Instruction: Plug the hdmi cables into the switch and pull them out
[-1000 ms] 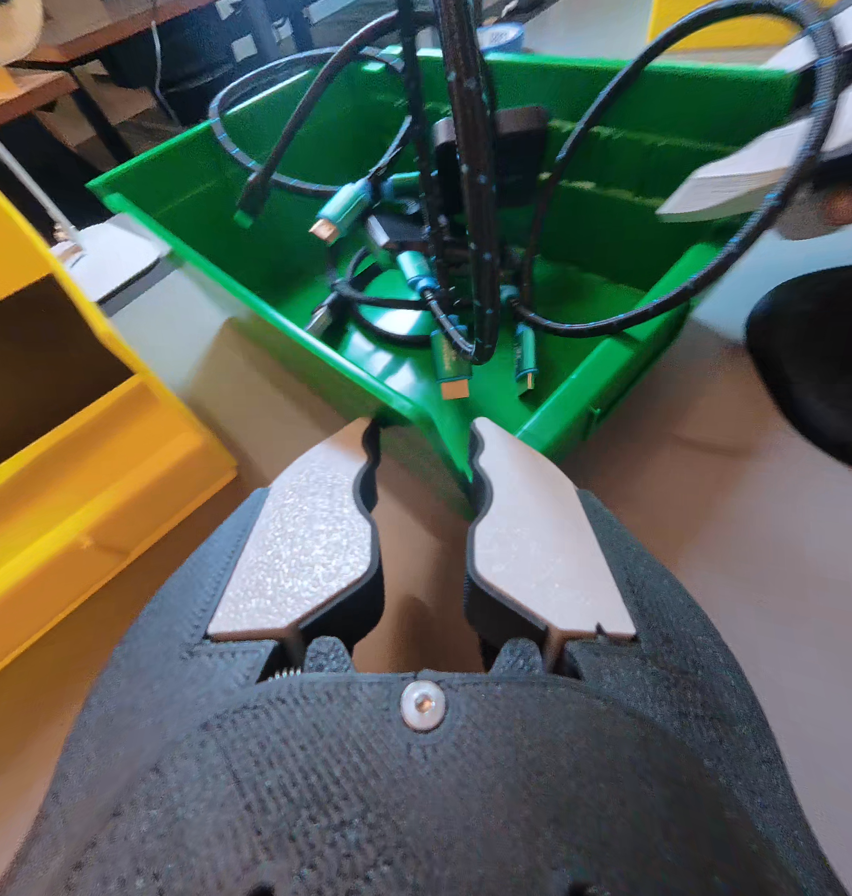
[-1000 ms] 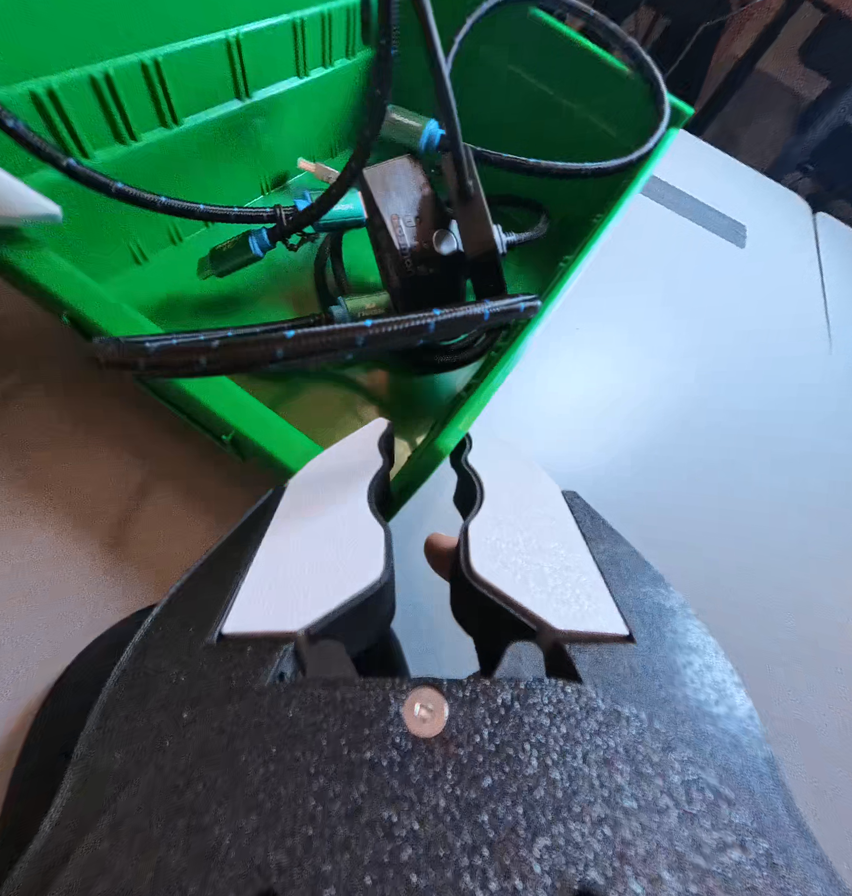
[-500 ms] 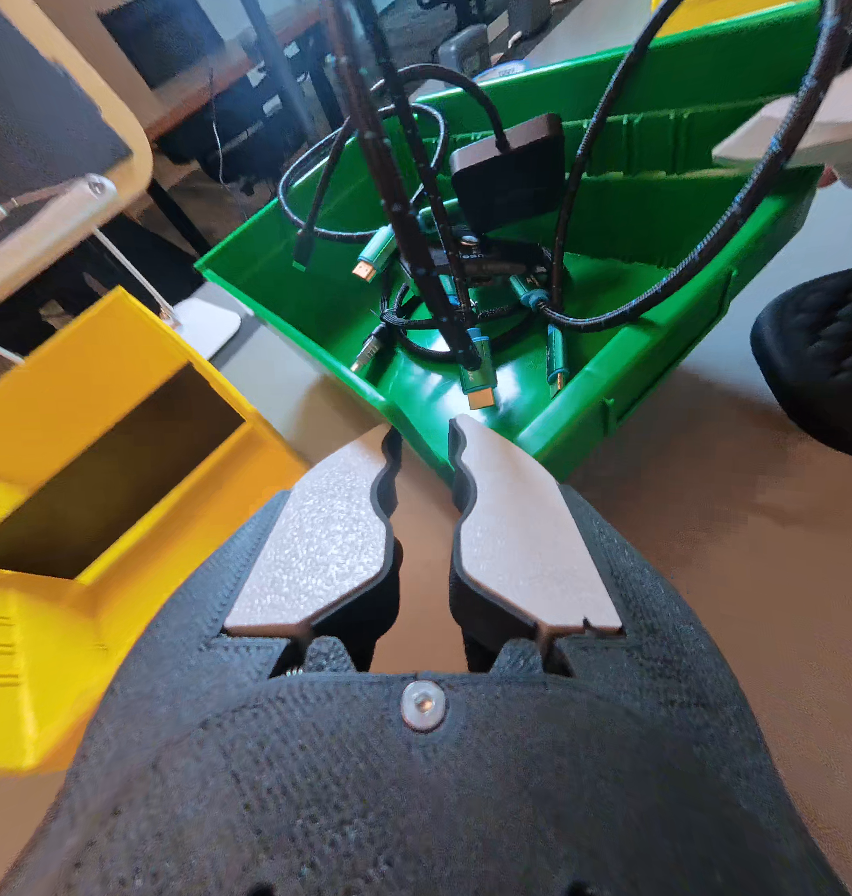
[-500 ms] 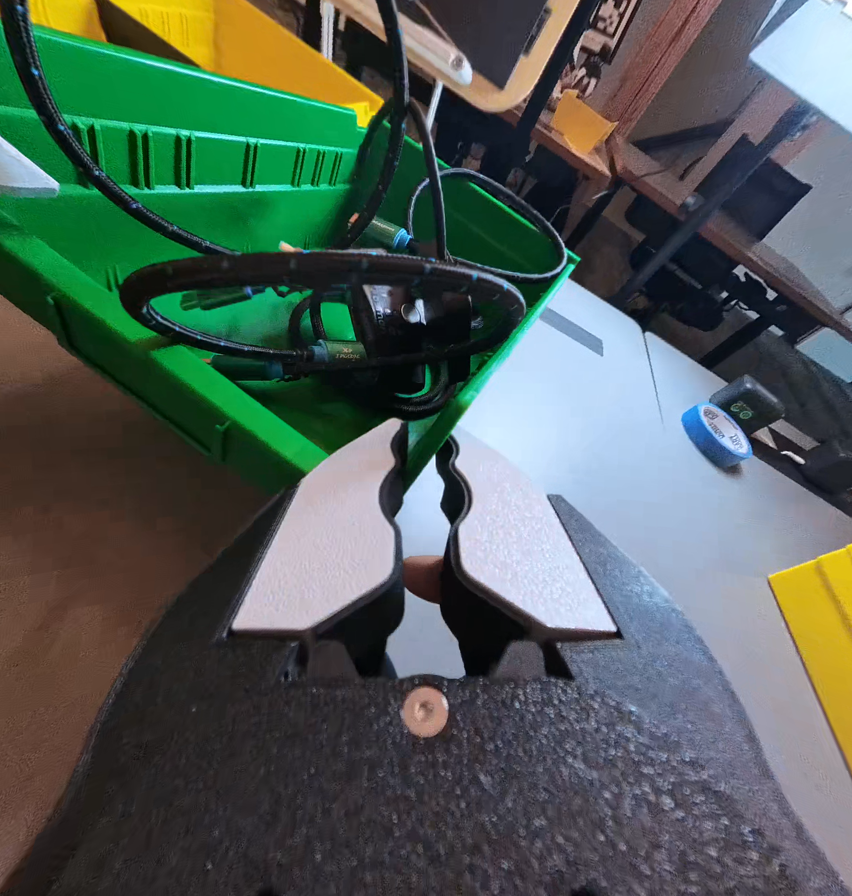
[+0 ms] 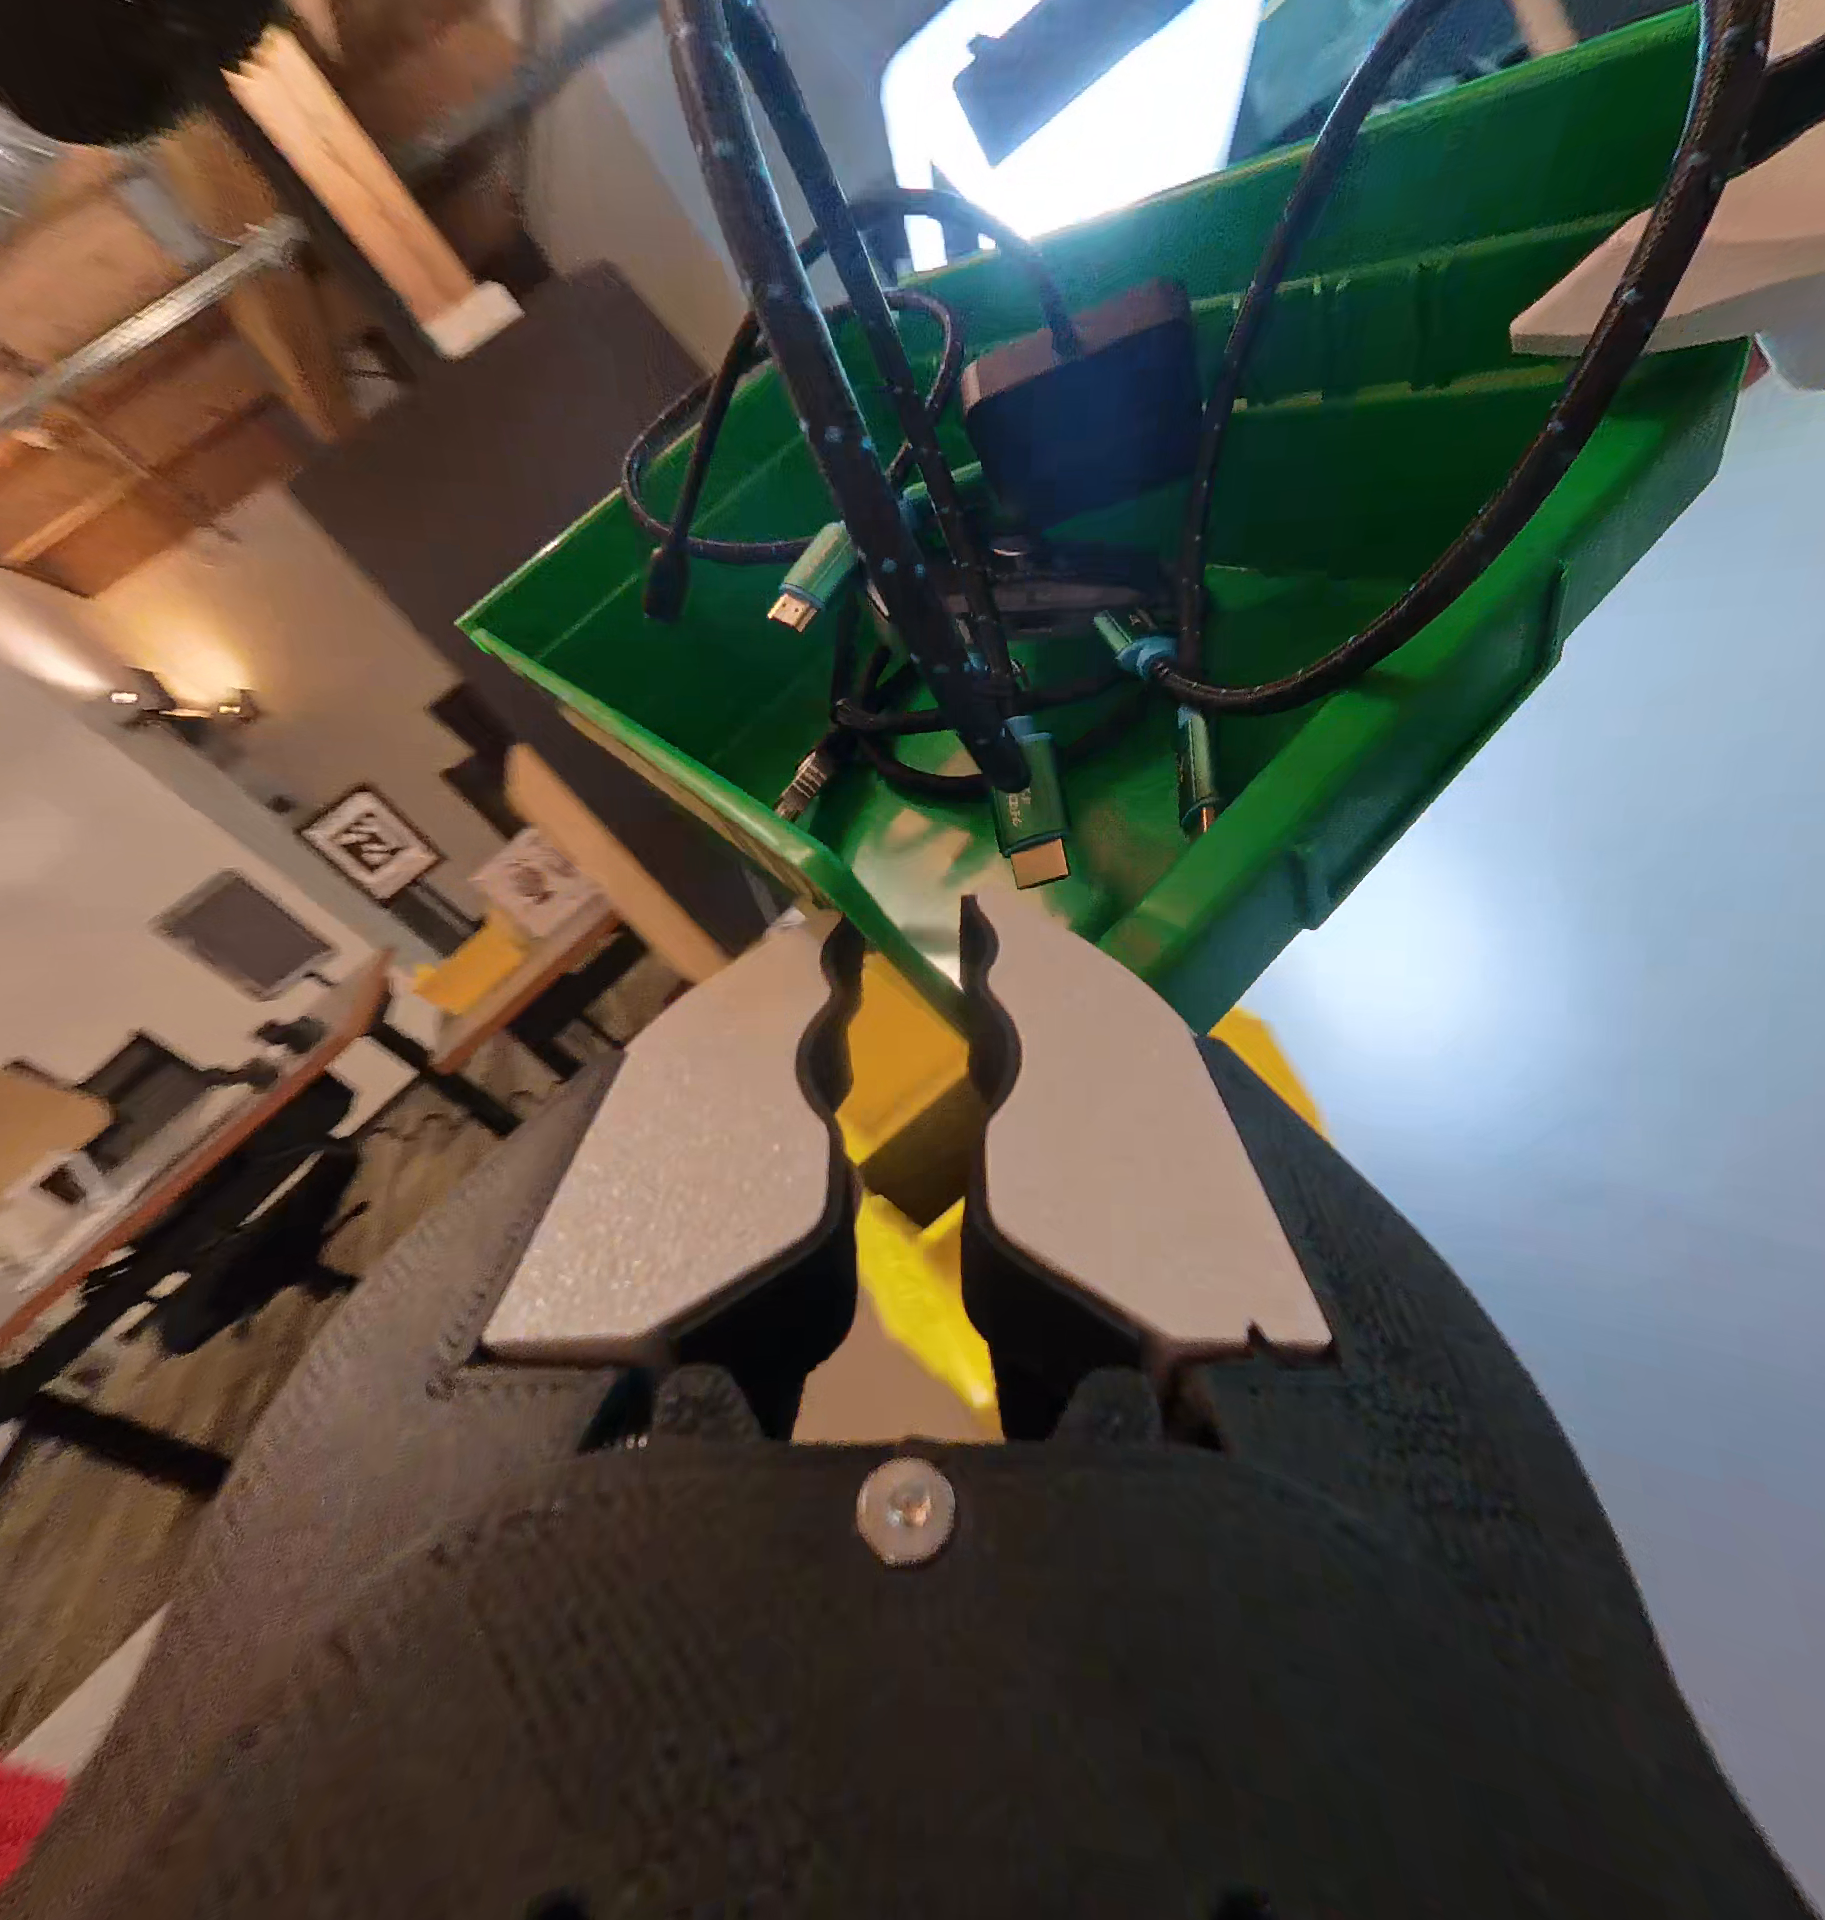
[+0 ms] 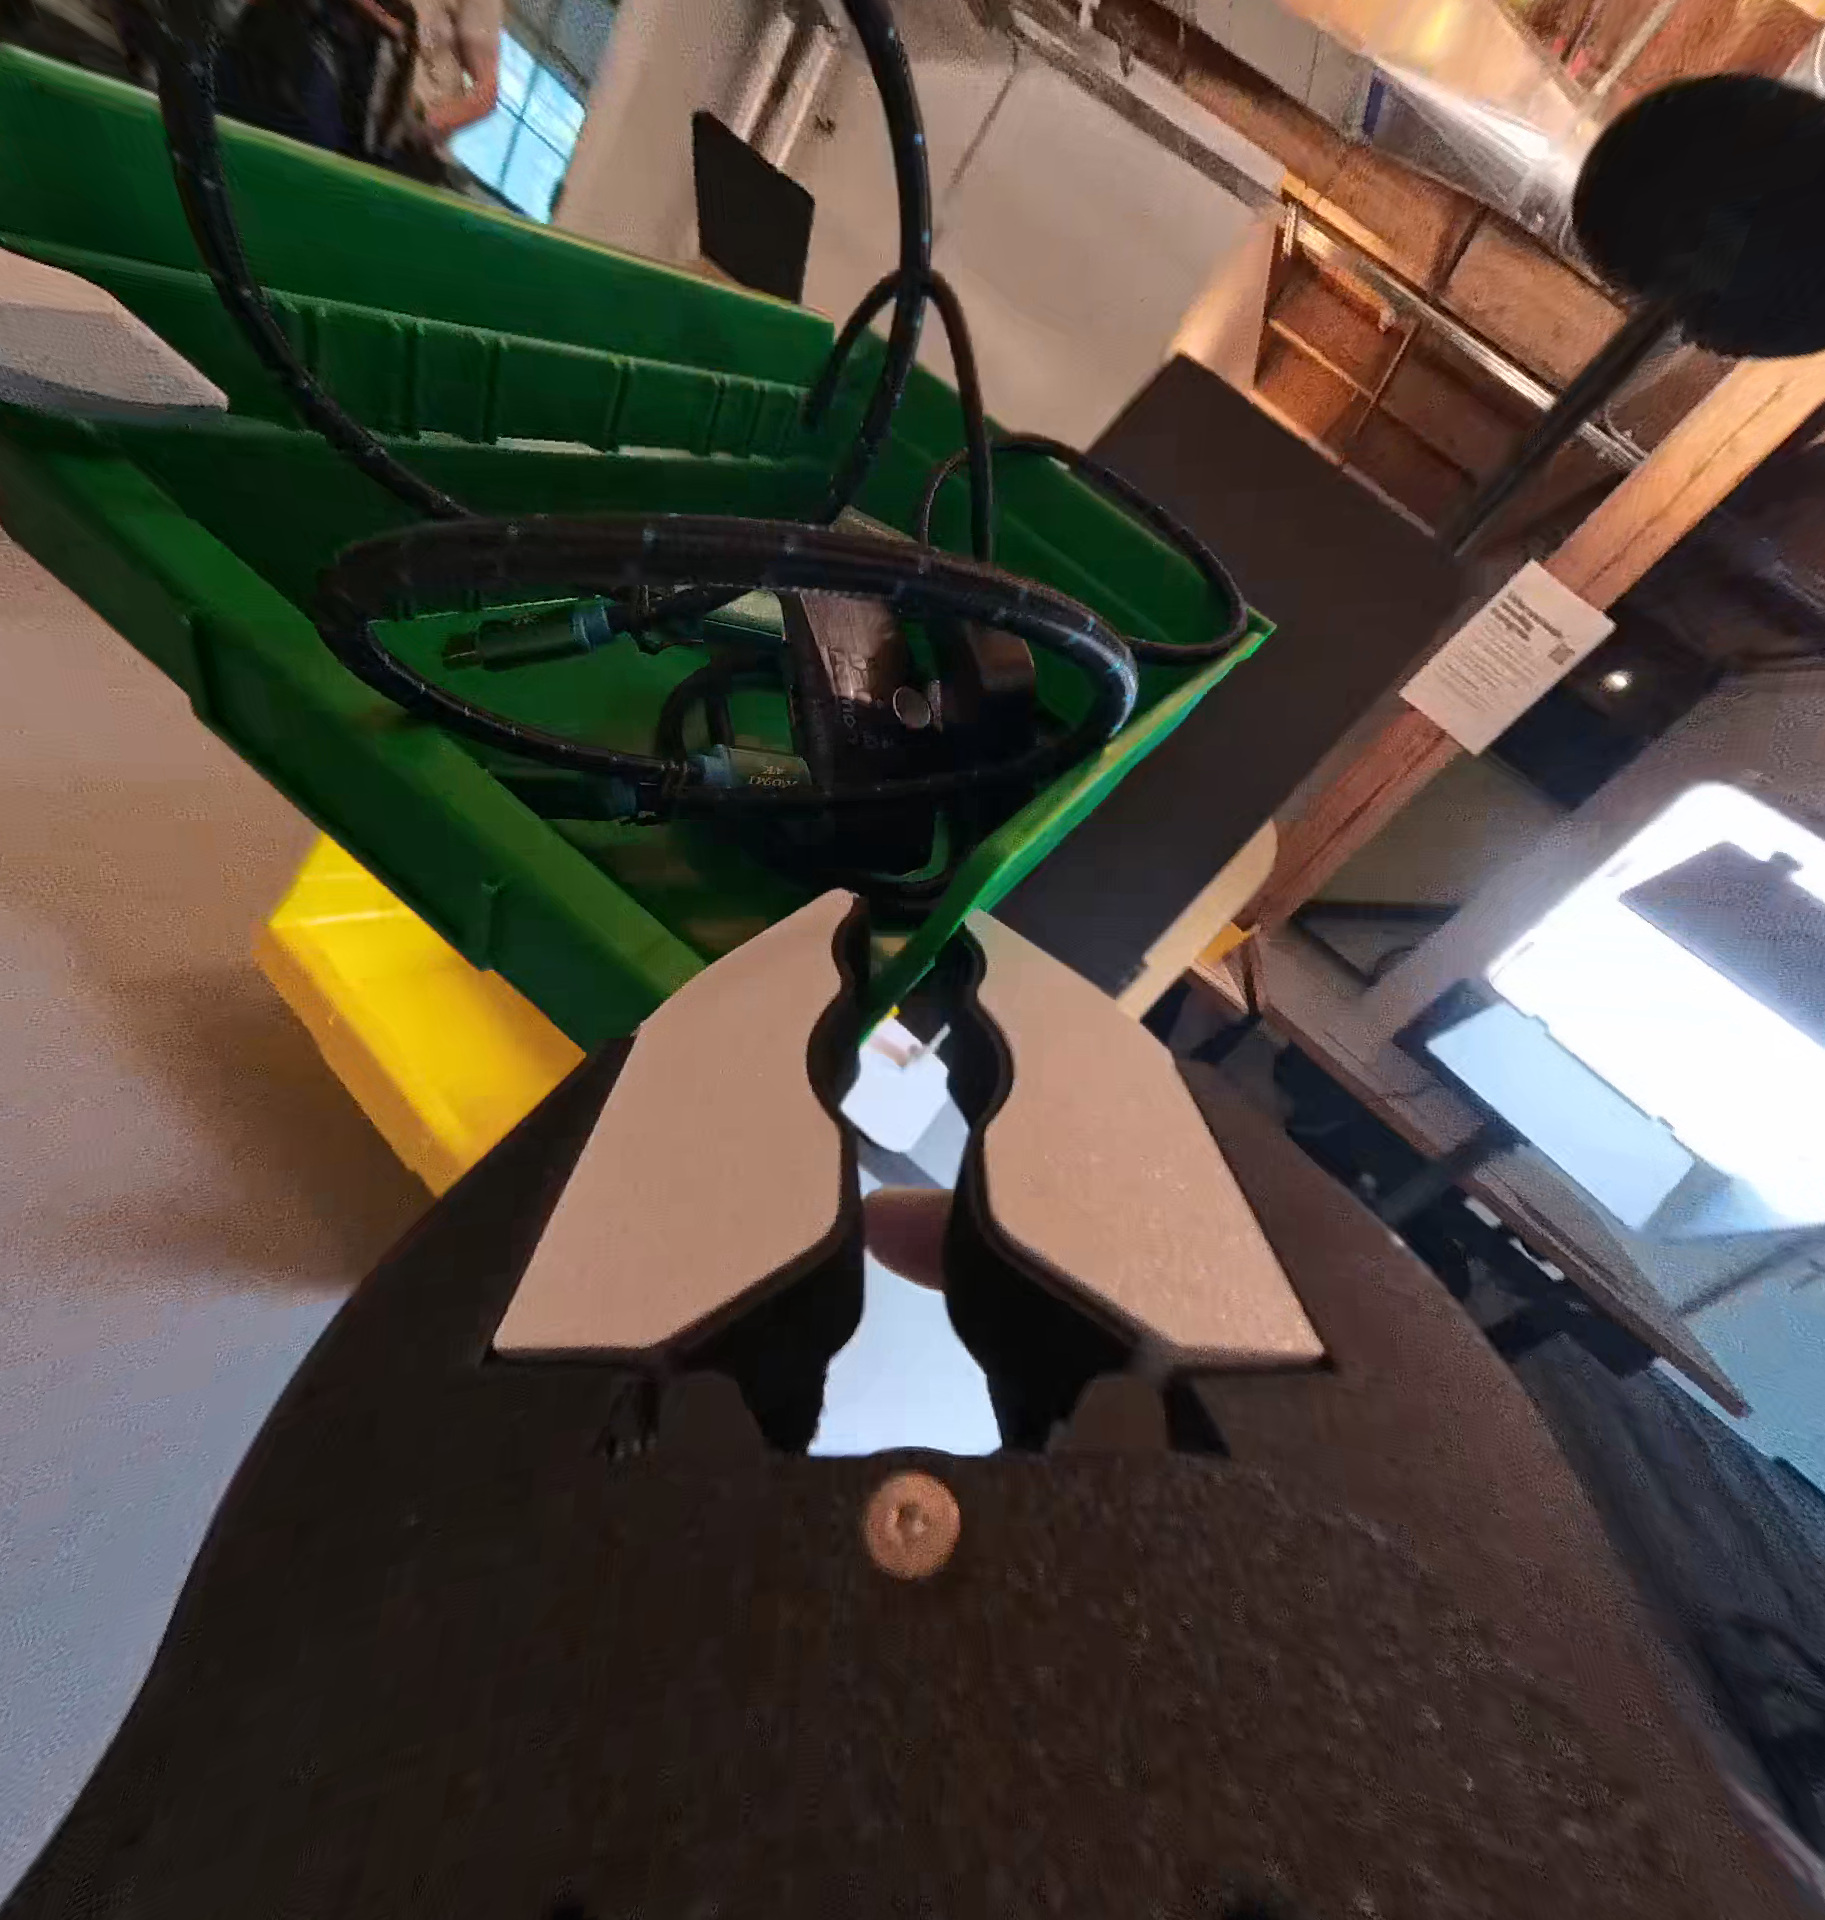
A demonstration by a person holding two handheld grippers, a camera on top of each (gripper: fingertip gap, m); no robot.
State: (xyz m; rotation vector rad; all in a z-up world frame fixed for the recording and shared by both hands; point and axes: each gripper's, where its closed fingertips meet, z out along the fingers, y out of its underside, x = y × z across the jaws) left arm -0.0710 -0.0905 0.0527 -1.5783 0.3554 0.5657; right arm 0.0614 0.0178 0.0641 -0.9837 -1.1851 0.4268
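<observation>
left wrist view, left to right. lower centre: left gripper closed to a narrow gap, pinching the near corner rim of the green bin. the bin appears raised and steeply tilted, with a yellow bin showing beneath it. centre: the cables are a loose tangle inside; several loops rise above the rim and out of the top of the frame. one plug lies free at the low corner, just ahead of the fingertips. upper centre: the switch sits high in the bin among the cables. whether any cable is seated in it cannot be told. right: worktop.

right wrist view. lower centre: right gripper likewise nipped on a thin rim edge at another corner of the bin.

findings, as judgement:
- each hold is on a thin plastic rim at a corner. the bin may pivot or slip from either gripper and drop.
- the tilt runs the contents toward the low corner. the switch and plugs may slide, or spill over the rim.
- loops standing above the rim may snag a gripper, dragging the switch with them.
- uneven lifting by the two grippers would twist the bin and loosen both holds.
- the tangle will hamper singling out one plug. untangling is likely needed before plugging.
</observation>
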